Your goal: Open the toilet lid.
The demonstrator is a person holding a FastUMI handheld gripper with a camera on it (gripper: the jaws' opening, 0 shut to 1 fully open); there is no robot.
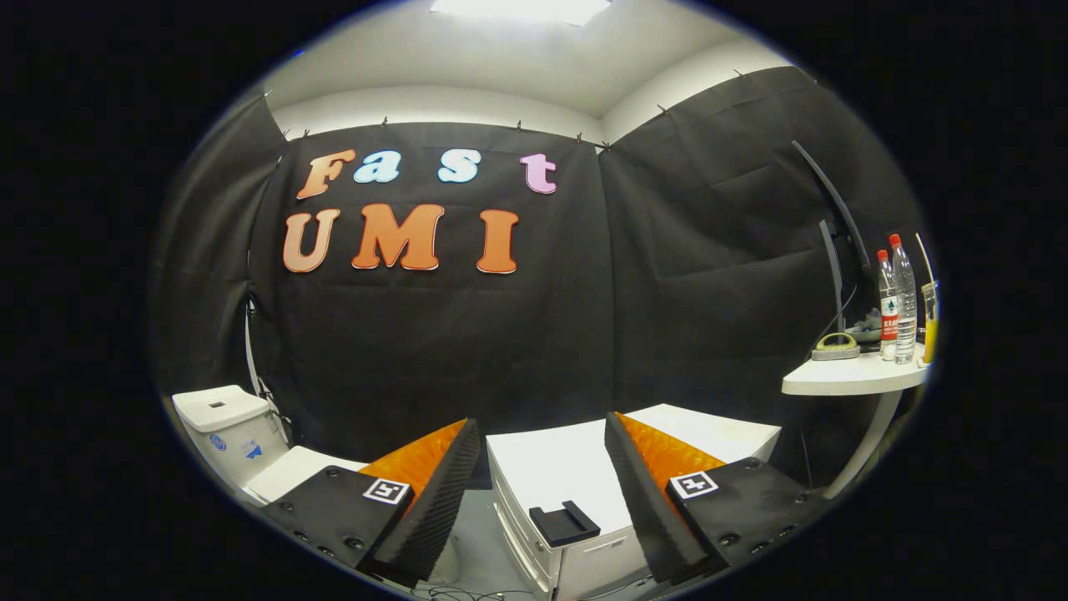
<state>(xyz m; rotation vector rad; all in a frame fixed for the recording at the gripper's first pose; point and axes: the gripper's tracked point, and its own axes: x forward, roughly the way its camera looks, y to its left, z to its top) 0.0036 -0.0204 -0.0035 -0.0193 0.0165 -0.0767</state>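
A white toilet stands low at the far left against the black cloth wall. Its tank is upright behind, and its closed white lid lies flat, partly hidden behind my left finger. My gripper is open, its two orange-and-black fingers spread wide with nothing between them. It is held well off from the toilet, to the right of it, and points at the wall.
A white drawer cabinet stands just ahead between the fingers, with a small black holder on its front edge. At the right, a white round table carries two water bottles, a glass and a monitor stand.
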